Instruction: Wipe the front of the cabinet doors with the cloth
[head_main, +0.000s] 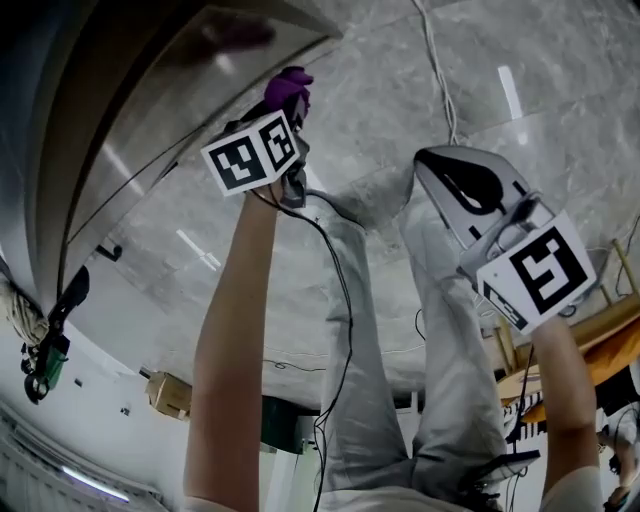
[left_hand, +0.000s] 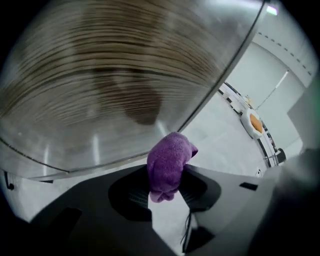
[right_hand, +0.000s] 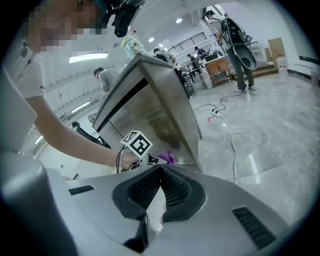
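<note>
Left gripper view: the left gripper (left_hand: 166, 182) is clenched on the purple cloth (left_hand: 170, 157), right in the middle of the frame. The cloth is bunched up. Its fluffy top sticks out past the jaw tips and a small end pokes out lower down, while the part in between is hidden by the dark jaws. Just behind the cloth, the shiny metal cabinet door (left_hand: 125, 85) fills the upper left of the frame. A brown smear shows on it, too blurry to make out. I cannot tell if the cloth touches the door. The pale floor (left_hand: 220, 130) shows at the right.

In the head view, the cloth (head_main: 287, 88) is at the top, a bit left of the middle. It sits above the left gripper's marker cube (head_main: 255, 150), which has black and white square patterns. The door (head_main: 150, 110) runs along the upper left. The right gripper (head_main: 432, 165) is at the middle right, well apart from the cloth.

In the right gripper view, the right gripper (right_hand: 160, 172) has its jaw tips together with nothing between them. Beyond it, only a little purple (right_hand: 168, 158) peeks out beside the left gripper's cube (right_hand: 136, 144), near the bottom of the door (right_hand: 165, 100). Far off at the upper right are people (right_hand: 200, 52), too small to make out.
</note>
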